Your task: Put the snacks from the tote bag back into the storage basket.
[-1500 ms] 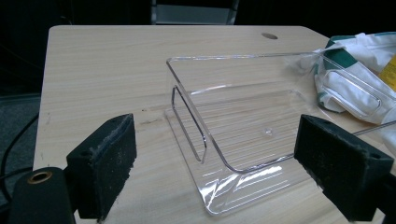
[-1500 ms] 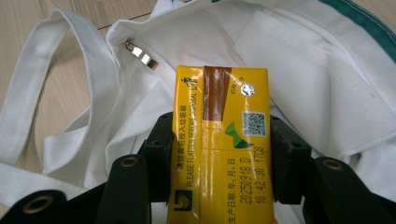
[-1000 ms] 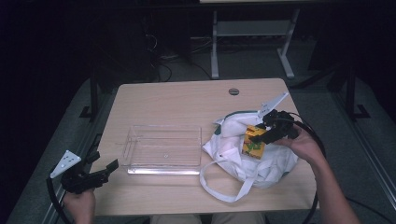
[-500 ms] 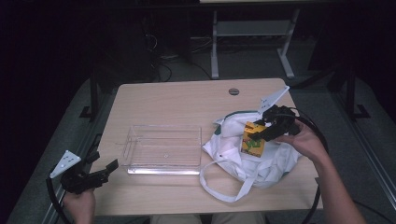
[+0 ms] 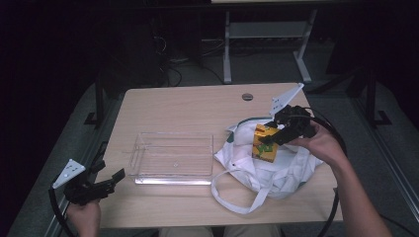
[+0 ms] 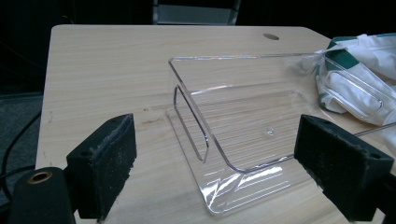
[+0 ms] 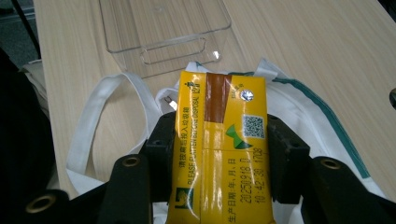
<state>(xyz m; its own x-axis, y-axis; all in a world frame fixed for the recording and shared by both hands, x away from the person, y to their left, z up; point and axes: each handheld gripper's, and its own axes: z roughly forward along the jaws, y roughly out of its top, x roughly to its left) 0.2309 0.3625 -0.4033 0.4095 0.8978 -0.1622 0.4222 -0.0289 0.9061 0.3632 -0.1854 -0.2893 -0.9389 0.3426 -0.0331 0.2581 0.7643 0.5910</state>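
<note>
The right claw (image 5: 274, 138) is clamped across a yellow drink carton (image 5: 264, 143) above the white bag (image 5: 276, 168), probably bound for the clear tray (image 5: 173, 159), while the left claw (image 5: 101, 180) waits with jaws apart at the tabletop (image 5: 188, 106) edge.

Now higher above the bag (image 5: 269, 165) than a second ago: right gripper (image 5: 274, 138) with the yellow carton (image 5: 264, 143) clamped between its pads. Lifted clear of the bag's opening, where earlier sunk partly into the white cloth. Shifted slightly toward the bag's near side as well. Tilted a little more upright over the bag.
</note>
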